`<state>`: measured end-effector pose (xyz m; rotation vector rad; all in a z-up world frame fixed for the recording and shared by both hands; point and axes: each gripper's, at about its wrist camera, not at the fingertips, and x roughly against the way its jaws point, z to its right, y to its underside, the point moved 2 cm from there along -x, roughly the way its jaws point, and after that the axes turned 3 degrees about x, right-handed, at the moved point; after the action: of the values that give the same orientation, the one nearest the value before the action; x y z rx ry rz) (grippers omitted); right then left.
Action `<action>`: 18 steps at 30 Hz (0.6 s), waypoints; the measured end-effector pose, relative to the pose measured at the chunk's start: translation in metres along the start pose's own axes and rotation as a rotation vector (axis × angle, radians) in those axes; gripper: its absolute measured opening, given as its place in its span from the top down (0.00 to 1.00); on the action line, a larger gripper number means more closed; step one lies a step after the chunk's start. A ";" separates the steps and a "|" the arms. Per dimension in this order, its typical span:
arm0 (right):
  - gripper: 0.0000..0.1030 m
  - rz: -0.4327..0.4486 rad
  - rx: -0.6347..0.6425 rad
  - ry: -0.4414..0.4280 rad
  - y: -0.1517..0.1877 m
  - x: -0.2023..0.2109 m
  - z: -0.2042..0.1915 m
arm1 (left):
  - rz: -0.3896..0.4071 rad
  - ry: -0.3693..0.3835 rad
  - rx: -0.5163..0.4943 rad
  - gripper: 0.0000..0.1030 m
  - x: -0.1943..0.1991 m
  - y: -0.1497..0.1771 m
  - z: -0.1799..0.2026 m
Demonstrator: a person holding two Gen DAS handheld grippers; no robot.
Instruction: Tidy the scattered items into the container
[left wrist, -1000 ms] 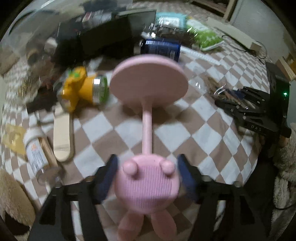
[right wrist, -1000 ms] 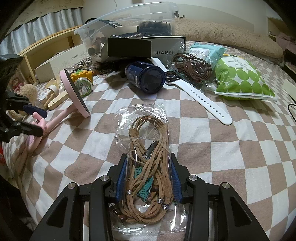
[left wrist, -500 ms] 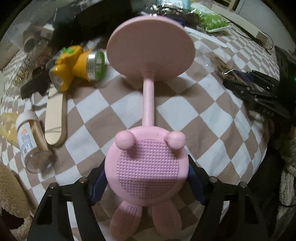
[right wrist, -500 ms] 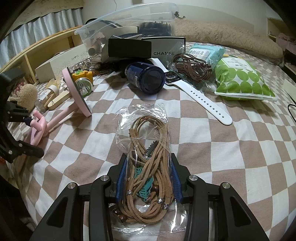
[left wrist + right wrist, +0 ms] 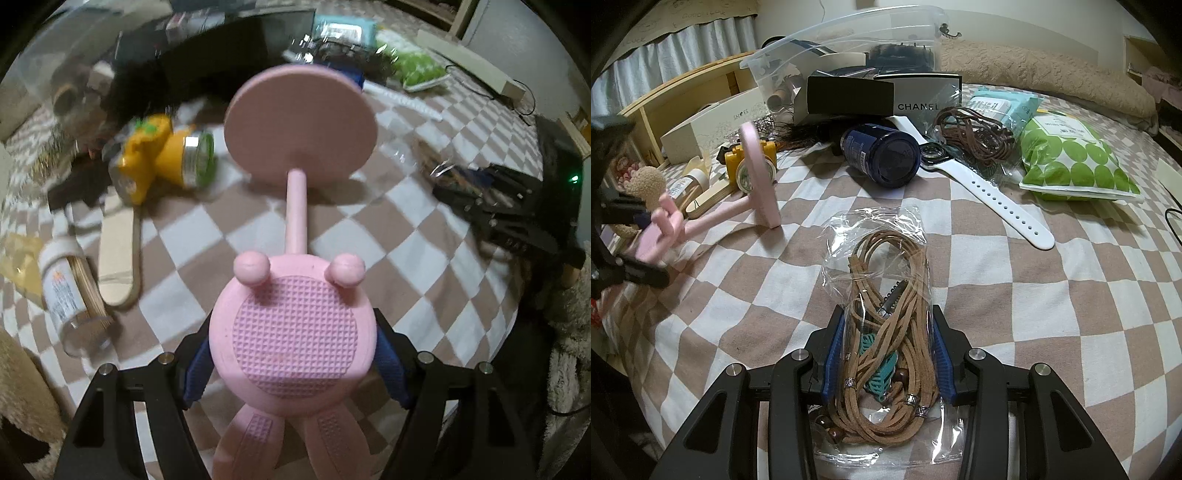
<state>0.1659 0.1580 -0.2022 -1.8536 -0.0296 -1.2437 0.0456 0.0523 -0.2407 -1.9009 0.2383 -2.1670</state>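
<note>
My left gripper [image 5: 293, 369] is shut on the textured round head of a pink bunny-shaped stand [image 5: 295, 325]. The stand's stem runs forward to a round disc [image 5: 301, 125]. In the right wrist view that stand [image 5: 761, 173] stands tilted at the left, with the disc's edge on the checked bedspread and the left gripper [image 5: 639, 243] at its head end. My right gripper [image 5: 888, 362] is shut on a clear bag of tan leather cords [image 5: 886, 295] that lies on the bed. The clear plastic container [image 5: 849, 48] stands at the back, with several things inside.
Near the disc lie a yellow toy camera [image 5: 162, 158], a toothpick jar [image 5: 70, 295] and a wooden stick [image 5: 118, 254]. In front of the container are black and white boxes [image 5: 849, 96], a dark blue can [image 5: 882, 155], a white watch [image 5: 993, 199], a bag of dark cords [image 5: 975, 136] and a green dotted pouch [image 5: 1071, 158].
The pink stand's head now sits deeper and larger between my left jaws, and its disc has shifted slightly towards the yellow camera. The right gripper and its bag have not moved.
</note>
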 end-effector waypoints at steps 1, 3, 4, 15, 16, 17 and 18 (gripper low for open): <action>0.59 0.000 0.000 0.001 0.000 0.000 0.000 | -0.017 0.003 0.003 0.26 -0.001 0.001 -0.001; 0.59 0.001 -0.001 0.002 -0.001 -0.001 0.001 | -0.059 0.000 0.002 0.26 -0.005 0.007 -0.003; 0.59 0.001 -0.002 0.002 0.000 0.000 0.000 | -0.068 -0.007 -0.009 0.26 -0.005 0.010 -0.002; 0.59 0.005 -0.007 0.006 0.000 0.002 -0.002 | -0.191 -0.017 -0.004 0.15 0.007 0.028 -0.010; 0.59 0.006 -0.008 0.006 0.000 0.002 -0.002 | -0.199 -0.021 0.002 0.13 0.008 0.030 -0.012; 0.59 0.006 -0.008 0.007 0.000 0.002 -0.003 | -0.205 -0.023 0.005 0.13 0.008 0.032 -0.012; 0.59 0.006 -0.008 0.007 0.000 0.002 -0.002 | -0.213 -0.026 0.006 0.13 0.008 0.035 -0.013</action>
<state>0.1652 0.1554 -0.2008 -1.8551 -0.0153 -1.2481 0.0349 0.0161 -0.2442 -2.0317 0.0246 -2.2694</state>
